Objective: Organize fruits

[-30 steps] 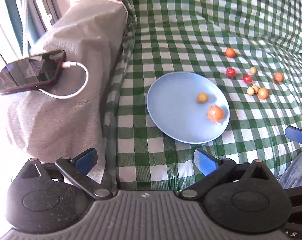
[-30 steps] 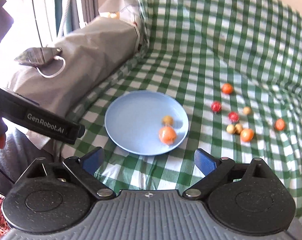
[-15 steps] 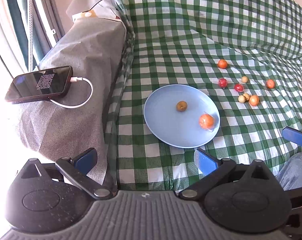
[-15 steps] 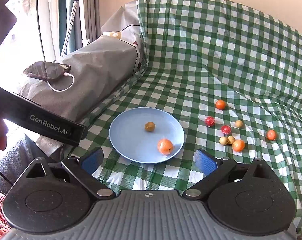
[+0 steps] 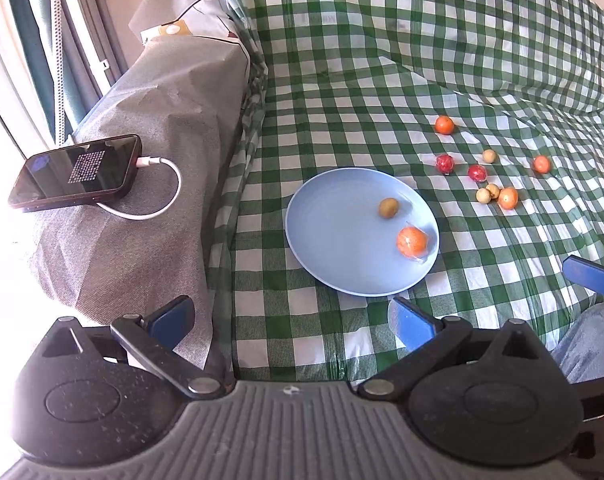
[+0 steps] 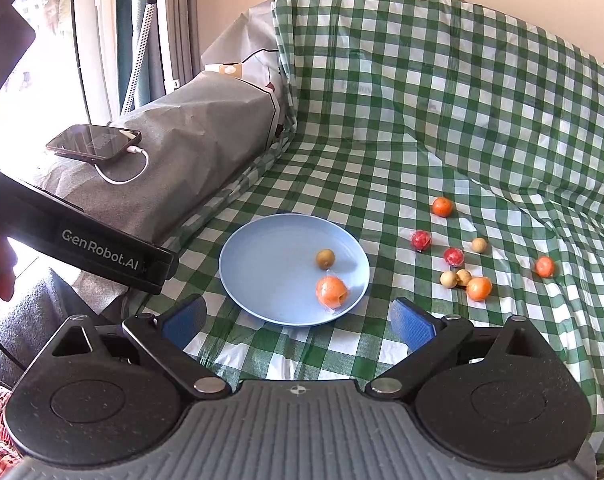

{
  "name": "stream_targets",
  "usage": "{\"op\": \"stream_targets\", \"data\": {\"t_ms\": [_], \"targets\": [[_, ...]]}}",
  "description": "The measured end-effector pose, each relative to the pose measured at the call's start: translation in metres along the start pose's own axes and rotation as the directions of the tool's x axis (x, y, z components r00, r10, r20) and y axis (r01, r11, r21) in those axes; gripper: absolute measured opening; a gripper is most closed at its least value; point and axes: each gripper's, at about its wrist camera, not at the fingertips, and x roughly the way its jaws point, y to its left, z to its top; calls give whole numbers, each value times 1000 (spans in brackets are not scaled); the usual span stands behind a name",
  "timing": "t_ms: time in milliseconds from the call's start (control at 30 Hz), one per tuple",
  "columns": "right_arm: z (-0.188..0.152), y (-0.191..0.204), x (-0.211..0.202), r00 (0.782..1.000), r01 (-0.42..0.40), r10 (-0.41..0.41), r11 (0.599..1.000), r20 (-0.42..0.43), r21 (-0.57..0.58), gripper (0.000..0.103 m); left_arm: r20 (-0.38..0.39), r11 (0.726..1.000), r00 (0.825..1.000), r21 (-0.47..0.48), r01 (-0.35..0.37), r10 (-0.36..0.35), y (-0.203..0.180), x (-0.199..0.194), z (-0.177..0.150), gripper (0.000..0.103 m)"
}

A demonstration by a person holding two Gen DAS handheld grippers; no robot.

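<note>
- Lying at the far left, a dark phone [image 5: 76, 174] rests screen-up on a grey-covered armrest [image 5: 162, 128], with a white cable [image 5: 158, 196] plugged into its end and looping over the fabric.
- The left gripper [image 5: 290, 318] hangs low over the near edge of the green checked cloth [image 5: 382, 60], its blue-padded fingers spread wide with nothing between them.
- In the right wrist view, the left gripper's black body crosses the left side, marked "GenRobot.AI".
- The right gripper [image 6: 298, 320] is likewise spread wide and holds nothing, its pads just short of the plate's near rim.
- A light blue plate [image 5: 334, 240] sits on the cloth, just right of the armrest.
- On the plate's right half lie a small olive-brown fruit [image 5: 388, 207] and, nearer the rim, a larger orange fruit [image 5: 411, 241] in clear wrapping; the two are apart.
- To the right of the plate, loose fruits lie on the cloth: an orange one [image 5: 444, 124] farthest back, two red ones [image 5: 444, 163] [image 5: 477, 173], and a pale one [image 5: 489, 156] behind them.
- Nearer, two small pale fruits [image 5: 483, 195] [image 5: 493, 190] and an orange one [image 5: 508, 198] cluster, touching or nearly so.
- Farthest right, a lone orange-red fruit [image 5: 541, 164] sits well apart from the plate.
</note>
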Motion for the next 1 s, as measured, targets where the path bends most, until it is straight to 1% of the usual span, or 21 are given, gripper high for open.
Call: {"op": "stream_targets", "data": {"t_ms": [233,433,567,700,767,833,900,1000], "targets": [[-2,-5,5,1000,1,-1,1000,-10,29,98,-12,1000,1000,11,-6,6,-2,5,5,103],[-2,-14,13,1000,5,-3,997,-25,78,98,-27,1000,1000,24,-10,10,-8,14,12,103],[-3,-29,22,999,33,-29,991,-36,128,99,-40,999,999,40,-9,11,-17,23,21,103],[-8,-62,35,993,115,-108,973,-44,198,99,-51,998,999,67,3,0,-33,35,34,103],[-12,-85,44,984,178,-170,956,-54,234,99,-55,996,998,85,12,-8,-45,42,43,103],[-18,-109,58,969,245,-236,936,-68,252,99,-60,995,998,95,29,-24,-58,52,53,103],[-24,-134,76,950,313,-302,915,-79,255,99,-56,994,998,106,41,-35,-73,63,64,103],[-34,-171,112,925,380,-366,896,-100,232,98,-60,988,997,143,52,-44,-99,86,81,103]]}}
